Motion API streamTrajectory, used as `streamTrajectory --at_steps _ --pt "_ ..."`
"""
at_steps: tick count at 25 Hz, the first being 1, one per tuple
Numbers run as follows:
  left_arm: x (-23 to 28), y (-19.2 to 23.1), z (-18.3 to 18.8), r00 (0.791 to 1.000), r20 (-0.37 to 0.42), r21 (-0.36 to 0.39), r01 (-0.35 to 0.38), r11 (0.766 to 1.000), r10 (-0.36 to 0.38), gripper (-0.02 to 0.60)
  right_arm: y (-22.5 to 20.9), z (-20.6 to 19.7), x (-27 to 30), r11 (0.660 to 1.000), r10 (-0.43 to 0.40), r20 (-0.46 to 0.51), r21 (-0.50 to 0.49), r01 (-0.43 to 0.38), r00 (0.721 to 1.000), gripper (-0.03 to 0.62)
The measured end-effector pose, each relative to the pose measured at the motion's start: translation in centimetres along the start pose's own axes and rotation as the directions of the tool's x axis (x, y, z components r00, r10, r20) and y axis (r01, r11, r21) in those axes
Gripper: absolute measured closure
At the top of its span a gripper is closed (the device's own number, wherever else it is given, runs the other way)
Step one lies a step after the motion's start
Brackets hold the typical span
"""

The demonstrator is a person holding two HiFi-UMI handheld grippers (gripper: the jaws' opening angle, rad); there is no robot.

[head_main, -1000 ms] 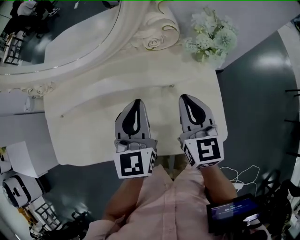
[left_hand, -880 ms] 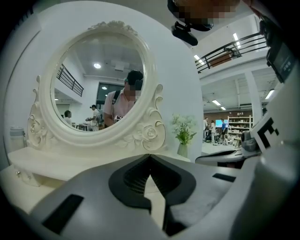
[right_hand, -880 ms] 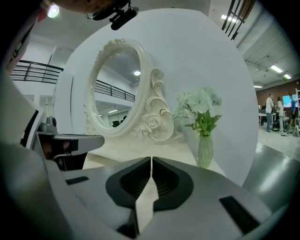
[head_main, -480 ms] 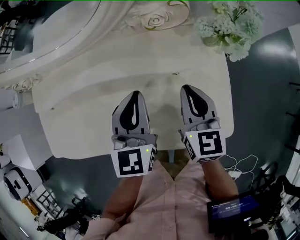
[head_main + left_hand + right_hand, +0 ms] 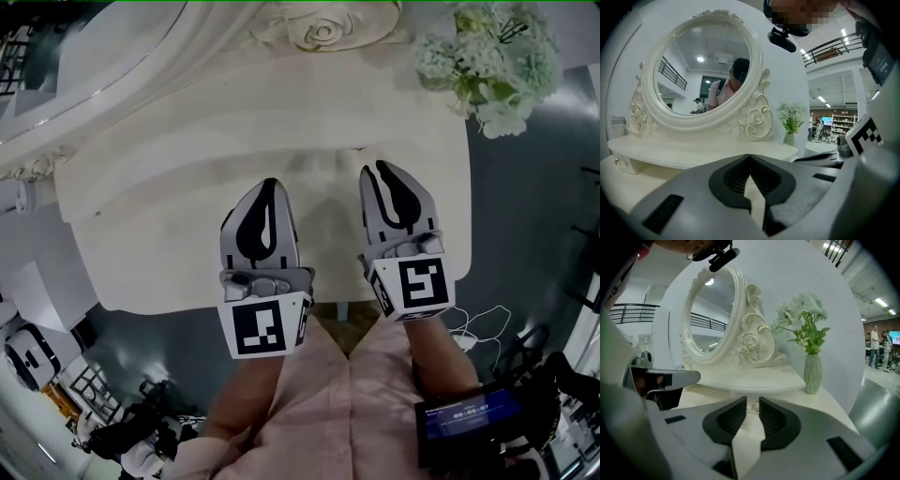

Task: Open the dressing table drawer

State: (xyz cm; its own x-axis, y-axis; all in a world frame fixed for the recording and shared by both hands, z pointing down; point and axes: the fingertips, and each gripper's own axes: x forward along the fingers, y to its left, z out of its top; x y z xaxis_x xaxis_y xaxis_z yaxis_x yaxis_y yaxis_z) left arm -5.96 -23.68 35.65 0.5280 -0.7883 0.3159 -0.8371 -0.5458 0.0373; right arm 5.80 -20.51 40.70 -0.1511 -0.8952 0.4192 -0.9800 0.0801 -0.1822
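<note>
- drawer is seen shut, set in the low raised tier at the back of the cream dressing table, beneath the carved oval mirror.
- its small clear knob is framed in the gap between the right gripper's jaws in the right gripper view, but it lies beyond them and is not touched.
- the right gripper is held over the tabletop and pointed toward the raised tier; its jaws have just been opening and are parted by a narrow gap, with nothing gripped.
- the left gripper is held just beside it over the tabletop; its jaw tips are pressed together and nothing is held between them.
- a pale green vase of white flowers is stood at the back corner of the table on the right gripper's side, well apart from both grippers.
- a person in a pink shirt is seen at the table's front edge, and is reflected in the mirror in the left gripper view.
</note>
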Motion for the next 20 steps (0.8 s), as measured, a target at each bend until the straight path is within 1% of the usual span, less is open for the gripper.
streamTrajectory --at_steps 1,7,10,20 --pt "0.1 0.1 -0.1 1.000 -0.002 -0.001 -0.001 1.000 0.001 0.560 0.0 -0.2 0.3 1.000 0.009 -0.007 -0.003 -0.009 1.000 0.504" --pt "0.7 0.4 -1.1 1.000 -0.027 -0.016 -0.007 1.000 0.007 0.560 -0.2 -1.2 1.7 1.000 0.013 -0.038 0.010 -0.012 0.999 0.459" --pt "1.0 0.6 -1.5 0.999 -0.040 -0.022 -0.014 1.000 0.013 0.560 -0.2 -1.4 2.2 1.000 0.015 -0.051 0.011 -0.014 0.999 0.450" --pt "1.7 1.4 -1.6 0.998 -0.050 -0.033 -0.029 0.999 0.027 0.560 -0.4 -1.3 3.9 1.000 0.012 -0.076 0.001 -0.012 0.997 0.450"
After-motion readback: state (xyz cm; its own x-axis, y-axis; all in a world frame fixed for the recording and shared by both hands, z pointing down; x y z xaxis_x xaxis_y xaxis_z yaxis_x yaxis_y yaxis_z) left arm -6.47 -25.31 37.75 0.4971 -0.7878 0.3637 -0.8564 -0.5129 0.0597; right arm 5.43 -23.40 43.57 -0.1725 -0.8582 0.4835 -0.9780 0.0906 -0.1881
